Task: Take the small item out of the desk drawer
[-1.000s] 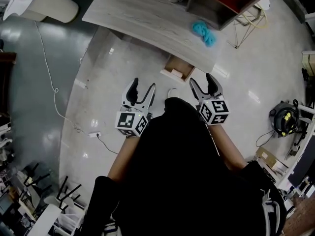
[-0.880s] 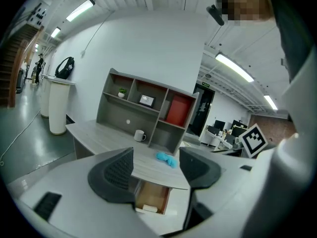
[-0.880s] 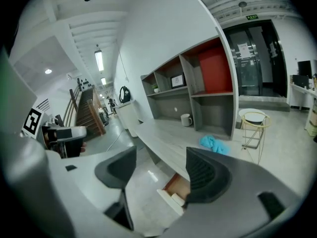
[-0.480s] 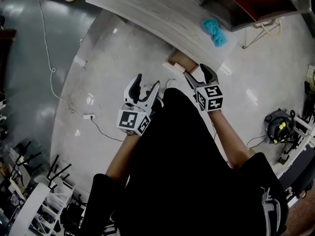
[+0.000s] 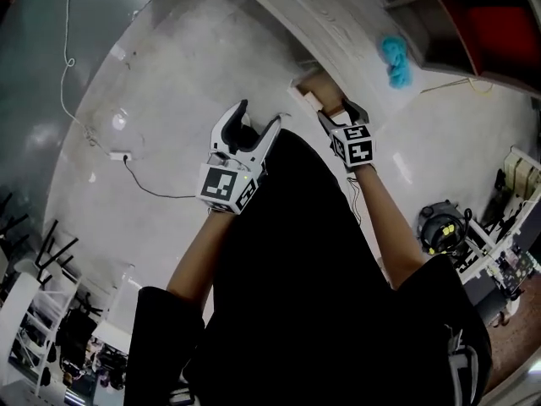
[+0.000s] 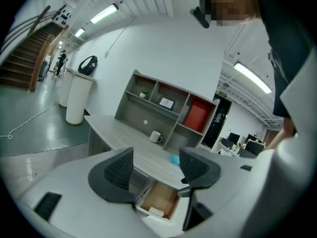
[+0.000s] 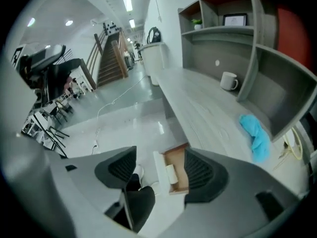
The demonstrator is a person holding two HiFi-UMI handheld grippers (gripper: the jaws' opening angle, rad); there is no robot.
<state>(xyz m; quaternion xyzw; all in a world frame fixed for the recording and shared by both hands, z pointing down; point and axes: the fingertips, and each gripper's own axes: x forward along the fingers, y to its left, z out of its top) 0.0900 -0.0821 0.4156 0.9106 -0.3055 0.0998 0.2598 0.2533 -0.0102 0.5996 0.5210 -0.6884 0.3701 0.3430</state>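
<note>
The desk drawer (image 5: 319, 85) stands pulled open under the grey desk (image 5: 296, 2). A small white item (image 7: 170, 172) lies inside it near the front wall, and it also shows as the small white item (image 6: 156, 211) in the left gripper view. My right gripper (image 5: 341, 113) is open, just short of the drawer's front edge and a little above it, with nothing between its jaws. My left gripper (image 5: 257, 118) is open too and empty, held further back to the left of the drawer.
A blue cloth (image 5: 396, 61) and a white mug (image 7: 229, 81) sit on the desk top below a shelf unit (image 6: 166, 105) with a red panel. A white cable and power strip (image 5: 118, 155) lie on the floor at left. A vacuum cleaner (image 5: 443, 231) stands at right.
The person has come closer to the desk. My right gripper has moved forward up to the open drawer's front. The left gripper has kept its place beside the body, still open.
</note>
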